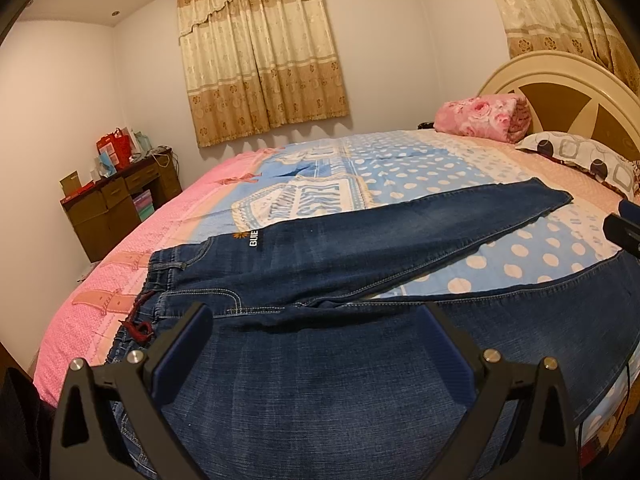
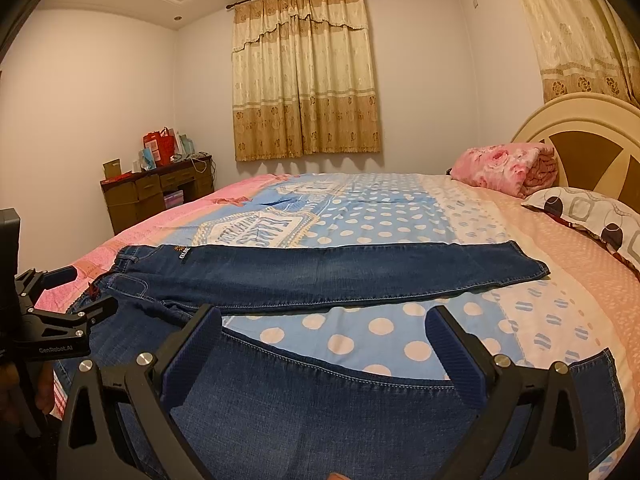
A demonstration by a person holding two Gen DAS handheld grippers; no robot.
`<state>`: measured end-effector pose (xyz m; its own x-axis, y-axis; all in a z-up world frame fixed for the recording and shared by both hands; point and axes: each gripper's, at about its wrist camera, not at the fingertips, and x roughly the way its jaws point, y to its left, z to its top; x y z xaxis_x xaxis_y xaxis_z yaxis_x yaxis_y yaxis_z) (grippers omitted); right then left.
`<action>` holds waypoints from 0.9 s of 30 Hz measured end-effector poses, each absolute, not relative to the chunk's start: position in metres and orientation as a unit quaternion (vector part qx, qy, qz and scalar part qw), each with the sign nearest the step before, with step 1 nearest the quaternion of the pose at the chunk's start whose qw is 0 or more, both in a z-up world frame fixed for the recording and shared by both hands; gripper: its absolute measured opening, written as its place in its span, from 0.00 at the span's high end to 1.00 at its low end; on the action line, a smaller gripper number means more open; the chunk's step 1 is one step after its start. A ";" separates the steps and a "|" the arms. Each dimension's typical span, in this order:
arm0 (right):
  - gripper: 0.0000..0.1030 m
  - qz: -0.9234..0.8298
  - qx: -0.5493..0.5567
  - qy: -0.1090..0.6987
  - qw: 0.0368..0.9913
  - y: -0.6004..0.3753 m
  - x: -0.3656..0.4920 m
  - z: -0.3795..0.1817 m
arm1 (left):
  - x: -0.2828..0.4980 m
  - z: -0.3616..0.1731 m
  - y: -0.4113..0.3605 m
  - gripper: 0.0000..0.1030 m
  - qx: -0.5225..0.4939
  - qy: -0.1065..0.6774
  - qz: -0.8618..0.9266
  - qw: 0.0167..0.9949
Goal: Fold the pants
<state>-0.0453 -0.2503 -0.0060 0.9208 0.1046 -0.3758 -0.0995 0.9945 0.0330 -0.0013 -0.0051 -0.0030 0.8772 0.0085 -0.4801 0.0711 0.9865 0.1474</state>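
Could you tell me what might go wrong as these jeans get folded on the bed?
The jeans lie spread in a V, so folding one leg over may leave it skewed. Both the left claw and the right claw are open above denim; a shallow pinch could slip. The near leg reaches the bed's edge and might slide off.

**Bed surface: condition and items noted**

A wide bed (image 2: 400,216), covered by a printed sheet in pink, blue polka-dot and cream bands, is observed. Dark blue denim pants (image 2: 320,276) are laid flat on it, legs spread apart toward the headboard end. A folded pink floral blanket (image 2: 504,166) and a circle-patterned white pillow (image 2: 592,216) are placed near the headboard.
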 end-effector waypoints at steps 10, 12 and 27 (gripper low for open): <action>0.01 0.053 0.009 0.195 0.979 -0.251 -0.045 -0.008 | -0.002 -0.003 -0.006 0.00 0.081 0.247 -0.016 0.965; 0.01 0.053 0.009 0.194 0.979 -0.250 -0.045 -0.008 | -0.002 -0.003 -0.006 0.00 0.082 0.247 -0.016 0.966; 0.01 0.056 0.010 0.199 0.978 -0.250 -0.044 -0.012 | -0.002 -0.003 -0.006 0.00 0.082 0.246 -0.016 0.966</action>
